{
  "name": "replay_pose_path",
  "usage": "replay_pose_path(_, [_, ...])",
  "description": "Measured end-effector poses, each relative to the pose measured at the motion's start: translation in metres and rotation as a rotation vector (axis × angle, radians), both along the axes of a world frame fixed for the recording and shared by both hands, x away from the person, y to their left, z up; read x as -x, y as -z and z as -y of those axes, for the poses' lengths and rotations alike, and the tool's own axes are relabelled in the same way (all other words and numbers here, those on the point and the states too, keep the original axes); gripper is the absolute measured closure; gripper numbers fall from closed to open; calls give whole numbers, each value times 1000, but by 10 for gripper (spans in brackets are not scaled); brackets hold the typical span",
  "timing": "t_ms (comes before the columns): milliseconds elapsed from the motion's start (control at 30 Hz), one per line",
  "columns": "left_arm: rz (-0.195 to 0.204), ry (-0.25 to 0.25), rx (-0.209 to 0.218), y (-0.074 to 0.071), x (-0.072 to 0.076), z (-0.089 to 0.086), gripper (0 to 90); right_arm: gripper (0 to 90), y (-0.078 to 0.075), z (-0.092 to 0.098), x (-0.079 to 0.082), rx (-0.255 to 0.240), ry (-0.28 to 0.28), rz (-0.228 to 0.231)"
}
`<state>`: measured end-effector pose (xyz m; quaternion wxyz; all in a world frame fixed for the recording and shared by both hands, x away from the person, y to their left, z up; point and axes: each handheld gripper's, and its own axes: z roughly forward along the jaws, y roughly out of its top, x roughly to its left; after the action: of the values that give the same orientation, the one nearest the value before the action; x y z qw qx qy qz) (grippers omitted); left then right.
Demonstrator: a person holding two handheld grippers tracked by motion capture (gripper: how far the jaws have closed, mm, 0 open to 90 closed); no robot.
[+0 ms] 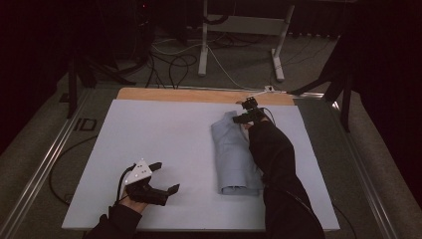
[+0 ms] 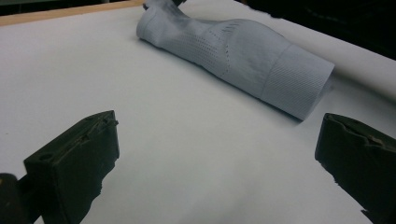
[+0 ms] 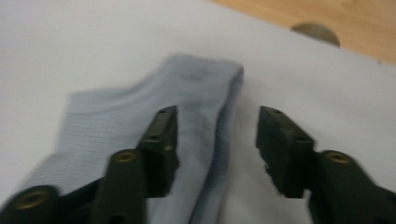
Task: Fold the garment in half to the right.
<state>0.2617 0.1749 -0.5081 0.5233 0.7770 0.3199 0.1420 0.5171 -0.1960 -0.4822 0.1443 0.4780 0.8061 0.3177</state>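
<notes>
Nearest the person, the left gripper (image 1: 158,177) rests low over the white sheet (image 1: 164,134) that covers the worktop, its fingers (image 2: 74,163) spread wide with nothing between them; in the left gripper view they frame only bare sheet, with the garment well apart beyond them

Farther out, right of centre on the sheet, lies the folded garment (image 1: 234,154), a pale blue-grey knit laid in a long narrow bundle running away from the person. Its near end is a ribbed band (image 2: 294,86), rounded where it doubles over; a patch of small open holes (image 2: 210,46) marks the middle, and the far end narrows

At that far end sits the right gripper (image 1: 247,110), reached across on a dark sleeve (image 1: 273,164). Its fingers (image 3: 161,140) stand about half open: one lies over the cloth, the other (image 3: 280,144) over bare sheet beside the folded edge, and I judge that nothing is gripped

The garment looks light, soft and limp, likely to sag and unfold if lifted by one point. It should not slip much, since the ribbing gives the pads something to bite. The best hold is probably through all layers at a folded edge or the ribbed band, one gripper at each end

Beyond the sheet runs a strip of bare wood (image 1: 189,94), smooth and tan
</notes>
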Motion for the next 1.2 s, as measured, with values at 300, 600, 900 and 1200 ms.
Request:
replay_pose_path(300, [18,-1,3,-7,1,-8,6,336,-30,-6,22,-40,-67,52])
replay_pose_path(600, [27,-4,-5,-10,7,-19,6,483,-38,-12,65,-91,-156,76])
replay_pose_path(900, [18,-27,-15,-7,10,-31,6,732,-33,-17,125,-94,-308,79])
replay_pose_path(1200, [17,-35,-12,-4,13,-34,6,900,-21,-17,171,-68,-422,64])
